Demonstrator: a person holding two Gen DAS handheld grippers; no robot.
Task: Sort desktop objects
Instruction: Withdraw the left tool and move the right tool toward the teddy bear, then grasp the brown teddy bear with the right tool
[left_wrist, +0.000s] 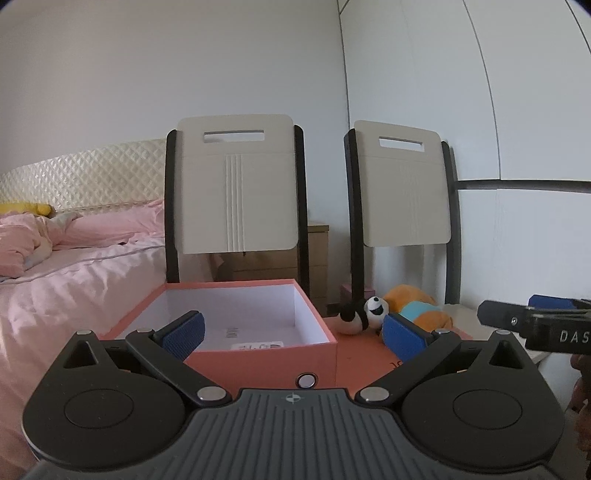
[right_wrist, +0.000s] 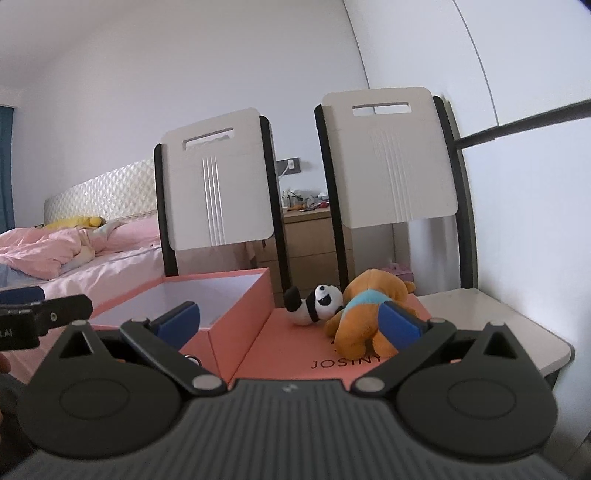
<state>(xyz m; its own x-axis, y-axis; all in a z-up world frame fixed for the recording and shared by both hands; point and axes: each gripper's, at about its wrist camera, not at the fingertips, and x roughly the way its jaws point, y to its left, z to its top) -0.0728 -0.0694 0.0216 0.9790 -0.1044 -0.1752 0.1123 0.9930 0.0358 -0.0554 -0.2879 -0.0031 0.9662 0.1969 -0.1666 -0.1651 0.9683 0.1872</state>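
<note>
From the left wrist camera, the left claw (left_wrist: 293, 334) is standing wide open, its blue pads (left_wrist: 186, 334) gripping nothing. Straight ahead, an open pink box (left_wrist: 258, 360) with a white inside is sitting with a small label lying on its floor. Just to the right of the box, a pink lid (left_wrist: 364, 363) is lying flat, and on it a panda plush (left_wrist: 364, 314) is resting beside an orange bear plush (left_wrist: 417, 308) in a light-blue shirt. The right claw (left_wrist: 532, 319) is poking in at the right edge; whether it is open cannot be told here. Two white chair backs (left_wrist: 236, 184) are rising behind, with a bed (left_wrist: 74, 258) in pink sheets on the left.

From the right wrist camera, the right claw (right_wrist: 295, 325) is spread wide open and empty, hanging over the pink lid (right_wrist: 295, 354). Its right pad (right_wrist: 400, 325) is overlapping the orange bear plush (right_wrist: 364, 306); contact cannot be judged. The panda plush (right_wrist: 319, 302) is lying against the bear's left side. The pink box (right_wrist: 229, 321) is sitting to the left, touching the lid. Both are resting on a white desk (right_wrist: 517, 325).
</note>
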